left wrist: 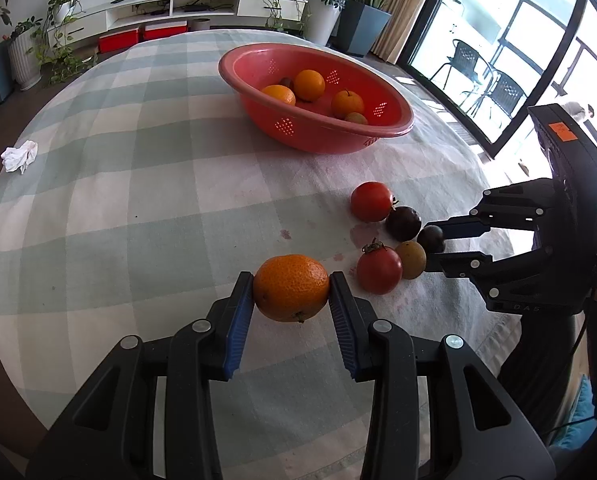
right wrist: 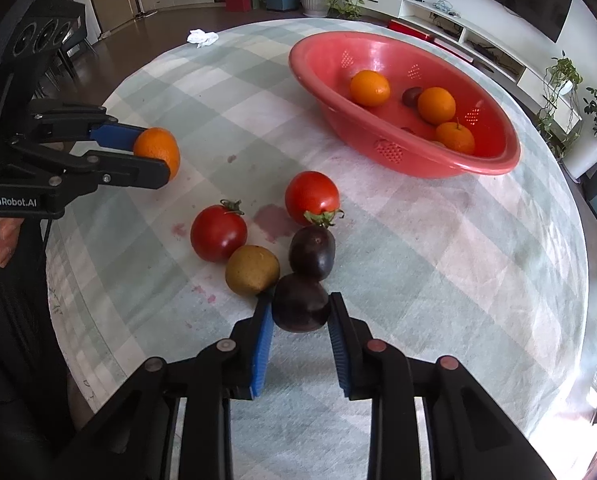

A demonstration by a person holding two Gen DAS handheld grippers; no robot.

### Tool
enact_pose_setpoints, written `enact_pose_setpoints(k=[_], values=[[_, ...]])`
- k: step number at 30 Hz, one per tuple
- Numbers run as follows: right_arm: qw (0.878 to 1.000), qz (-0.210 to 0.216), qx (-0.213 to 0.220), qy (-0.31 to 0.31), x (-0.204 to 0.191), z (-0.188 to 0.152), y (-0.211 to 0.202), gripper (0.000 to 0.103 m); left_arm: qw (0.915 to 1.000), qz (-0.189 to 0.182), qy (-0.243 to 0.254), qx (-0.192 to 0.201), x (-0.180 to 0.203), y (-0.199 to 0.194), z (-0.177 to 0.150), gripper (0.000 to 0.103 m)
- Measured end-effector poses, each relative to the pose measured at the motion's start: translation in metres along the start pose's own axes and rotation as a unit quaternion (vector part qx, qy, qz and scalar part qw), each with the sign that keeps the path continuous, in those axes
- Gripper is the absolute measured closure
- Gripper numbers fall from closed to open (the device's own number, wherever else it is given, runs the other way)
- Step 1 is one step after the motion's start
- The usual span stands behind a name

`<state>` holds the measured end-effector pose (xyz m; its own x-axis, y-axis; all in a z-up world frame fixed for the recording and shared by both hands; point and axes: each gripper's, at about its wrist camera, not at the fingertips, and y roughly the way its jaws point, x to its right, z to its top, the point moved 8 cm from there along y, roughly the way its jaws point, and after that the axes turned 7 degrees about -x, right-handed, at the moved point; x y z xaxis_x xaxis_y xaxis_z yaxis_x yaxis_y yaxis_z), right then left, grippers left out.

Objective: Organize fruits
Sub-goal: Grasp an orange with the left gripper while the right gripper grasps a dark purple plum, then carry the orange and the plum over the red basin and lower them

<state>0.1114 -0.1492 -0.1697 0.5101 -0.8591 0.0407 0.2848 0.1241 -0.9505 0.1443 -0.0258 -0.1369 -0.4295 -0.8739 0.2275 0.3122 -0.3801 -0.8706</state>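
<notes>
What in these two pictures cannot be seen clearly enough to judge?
- Red basket, left wrist view: its near wall cuts off a greenish fruit.
- Same basket, right wrist view: a dark fruit sits half behind an orange.
- Dark fruit in the right gripper: its underside is hidden, so contact with the tablecloth is unclear.
- Person: only a hand, cut off by the edge.

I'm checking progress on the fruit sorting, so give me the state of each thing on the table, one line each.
Left gripper: shut on the orange.
Right gripper: shut on the near dark fruit.
Second dark fruit: loose on the tablecloth.
Two tomatoes: loose on the cloth.
Brownish fruit: on the cloth, beside a tomato.
Red basket: upright, holding three oranges and some darker fruit.
Crumpled tissue: lying apart.
</notes>
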Motion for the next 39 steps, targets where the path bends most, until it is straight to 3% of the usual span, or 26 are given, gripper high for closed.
enact_pose_setpoints(k=[12,22,29,39], values=[[0.994,0.005,0.079,0.076,0.034,-0.003,-0.05,0.073,0.9998,-0.001,0.007,0.017,0.004,-0.011,0.017,0.067],[0.966,0.008,0.193,0.173,0.086,0.047,-0.11,0.073,0.9966,0.018,0.055,0.058,0.021,-0.031,0.098,0.067],[0.964,0.029,0.183,0.191,0.101,0.089,-0.085,0.073,0.9956,0.016,0.085,0.036,0.034,0.0,0.149,0.067],[0.971,0.049,0.129,0.197,0.11,0.126,-0.036,0.073,0.9924,0.037,0.116,-0.017,0.034,0.058,0.158,0.067]])
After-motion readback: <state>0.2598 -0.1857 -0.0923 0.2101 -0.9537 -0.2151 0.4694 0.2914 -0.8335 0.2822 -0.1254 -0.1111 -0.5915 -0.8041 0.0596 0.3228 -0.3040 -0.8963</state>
